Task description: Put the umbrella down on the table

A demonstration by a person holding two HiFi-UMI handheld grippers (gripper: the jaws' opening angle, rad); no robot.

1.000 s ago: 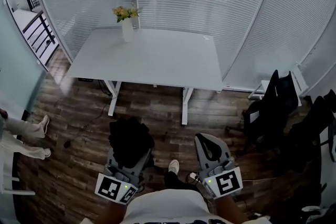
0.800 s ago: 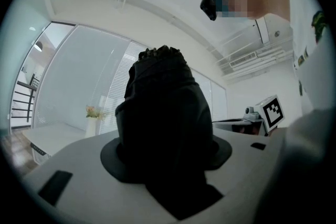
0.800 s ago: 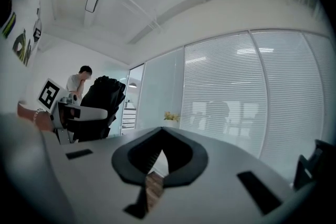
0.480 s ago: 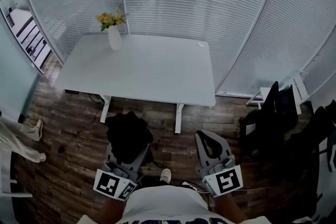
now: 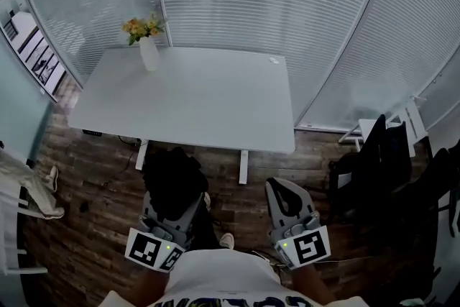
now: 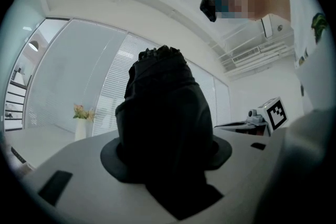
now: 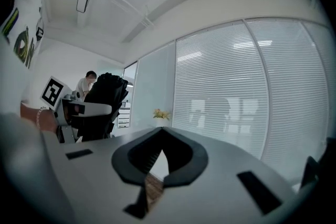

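Observation:
The umbrella [image 5: 172, 180] is a black folded bundle, and my left gripper [image 5: 175, 199] is shut on it, low in the head view and just in front of the table's near edge. In the left gripper view the umbrella [image 6: 163, 113] stands up between the jaws and hides most of what lies ahead. My right gripper [image 5: 287, 190] is beside it to the right, shut, with nothing held; its curved black jaws meet at the tip [image 7: 161, 134]. The white table [image 5: 194, 101] lies ahead, above both grippers in the head view.
A white vase of yellow flowers [image 5: 146, 47] stands at the table's far left corner. Glass walls with blinds [image 5: 287, 3] run behind the table. Black chairs [image 5: 381, 165] stand at the right. Another person's legs [image 5: 25, 183] are at the left, over the wooden floor [image 5: 93, 212].
I have come closer to the table: it now sits larger and nearer in the head view. Both grippers came along, the left still holding the umbrella.

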